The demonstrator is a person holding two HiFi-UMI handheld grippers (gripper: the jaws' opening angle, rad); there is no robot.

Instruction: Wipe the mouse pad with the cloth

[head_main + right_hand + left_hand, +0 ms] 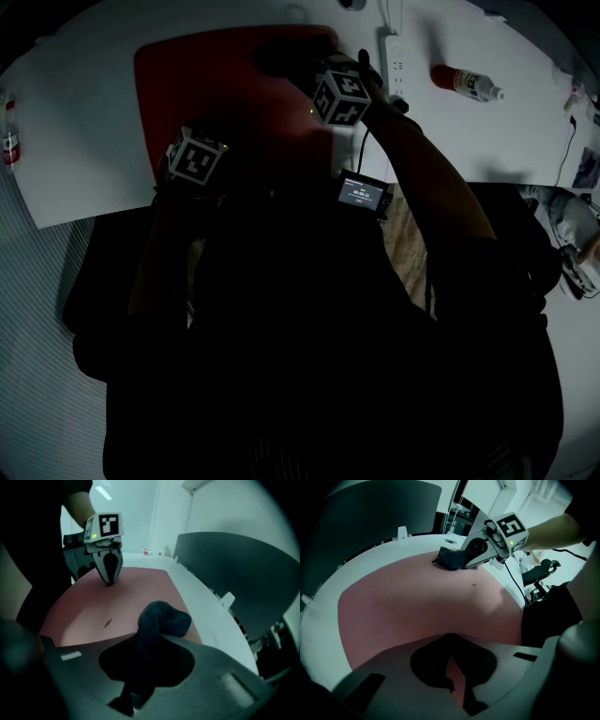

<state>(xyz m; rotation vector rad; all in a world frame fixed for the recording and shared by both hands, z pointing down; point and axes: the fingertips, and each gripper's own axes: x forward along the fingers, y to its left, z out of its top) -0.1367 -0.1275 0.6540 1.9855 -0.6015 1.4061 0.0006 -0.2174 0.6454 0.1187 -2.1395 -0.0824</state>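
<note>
Spanning white table [84, 122], red mouse pad [206, 84].

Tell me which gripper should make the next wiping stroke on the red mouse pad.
Right. The right gripper is shut on the cloth, already resting on the mouse pad. The left gripper is shut with no cloth, tips on the pad, probably steadying it.

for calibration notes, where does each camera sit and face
Head view: on the person's head, steeply down at the mouse pad on the table; arms show.
Left gripper view: on the left gripper, facing across the pad to the right gripper; own shut jaws below.
Right gripper view: on that gripper, facing back at the left one; own jaws grip the cloth.
Shared: both gripper views show the pad.
</note>
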